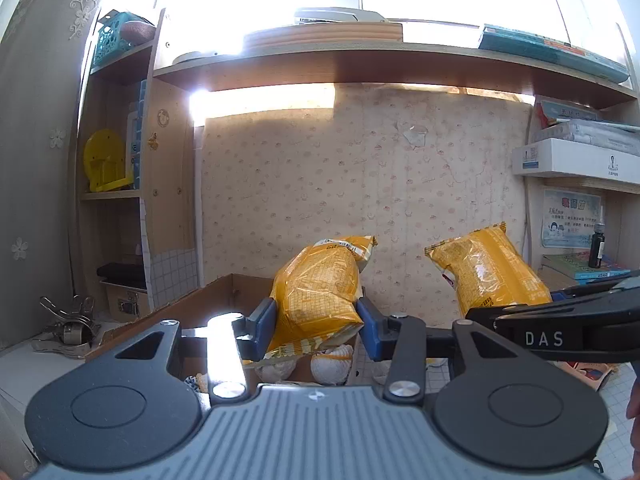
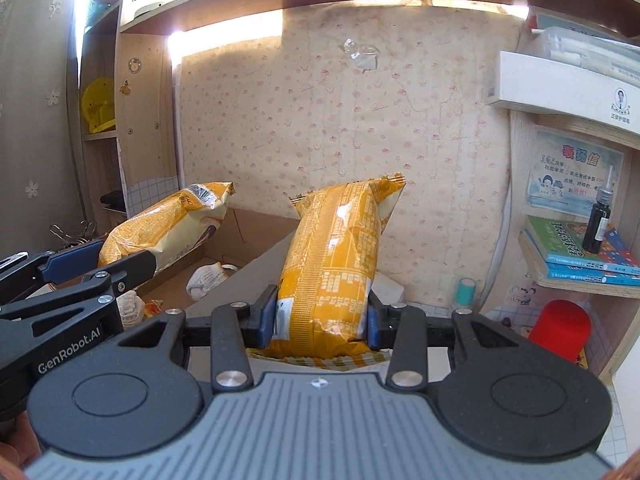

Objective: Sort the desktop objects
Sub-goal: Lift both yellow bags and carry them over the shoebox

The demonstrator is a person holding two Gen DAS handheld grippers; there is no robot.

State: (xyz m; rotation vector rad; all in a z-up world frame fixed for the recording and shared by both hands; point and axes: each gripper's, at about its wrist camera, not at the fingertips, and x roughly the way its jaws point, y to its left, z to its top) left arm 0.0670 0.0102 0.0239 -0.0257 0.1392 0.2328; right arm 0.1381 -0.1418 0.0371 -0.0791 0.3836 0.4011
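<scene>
My left gripper (image 1: 316,326) is shut on a yellow snack packet (image 1: 320,288) and holds it upright above an open cardboard box (image 1: 212,300). My right gripper (image 2: 320,320) is shut on a second yellow snack packet (image 2: 340,256), held upright to the right of the box (image 2: 240,236). The second packet (image 1: 488,270) and the right gripper (image 1: 560,320) show at the right in the left wrist view. The first packet (image 2: 168,228) and the left gripper (image 2: 80,268) show at the left in the right wrist view. White wrapped items (image 2: 206,278) lie in the box.
Shelves flank the desk: a yellow object (image 1: 104,164) and metal clips (image 1: 68,326) at left; books (image 2: 580,256), a dark bottle (image 2: 598,226), a red cup (image 2: 560,330) and a small teal container (image 2: 466,290) at right. A patterned wall stands behind.
</scene>
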